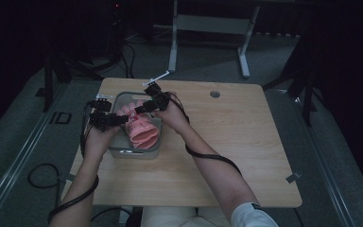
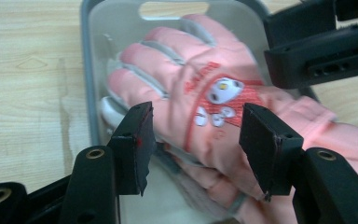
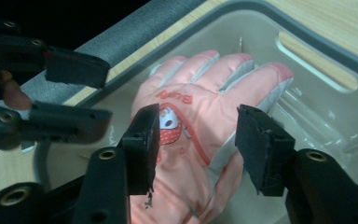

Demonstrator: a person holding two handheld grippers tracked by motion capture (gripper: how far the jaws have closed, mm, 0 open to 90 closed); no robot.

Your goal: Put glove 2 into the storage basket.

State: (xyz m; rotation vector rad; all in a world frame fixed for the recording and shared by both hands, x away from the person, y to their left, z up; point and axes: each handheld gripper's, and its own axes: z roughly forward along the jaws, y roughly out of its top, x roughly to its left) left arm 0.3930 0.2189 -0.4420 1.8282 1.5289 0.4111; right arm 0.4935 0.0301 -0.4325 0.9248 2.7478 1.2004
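A pink glove [image 2: 205,88] with a cartoon patch lies palm down in a grey plastic bin [image 2: 86,70], fingers toward the bin's far handle slot. More pink fabric sits under it. My left gripper [image 2: 196,116] is open, its jaws standing either side of the glove's back. My right gripper [image 3: 198,116] is open too, straddling the same glove [image 3: 200,98] from the opposite side. In the high view both grippers, left [image 1: 122,118] and right [image 1: 140,109], meet over the bin [image 1: 118,100], where the pink gloves [image 1: 142,130] are heaped.
The bin stands near the left edge of the wooden table [image 1: 227,142], which has a round cable hole [image 1: 214,93] at the back. Cables trail from both grippers along the forearms. A white desk frame [image 1: 208,26] stands on the floor behind.
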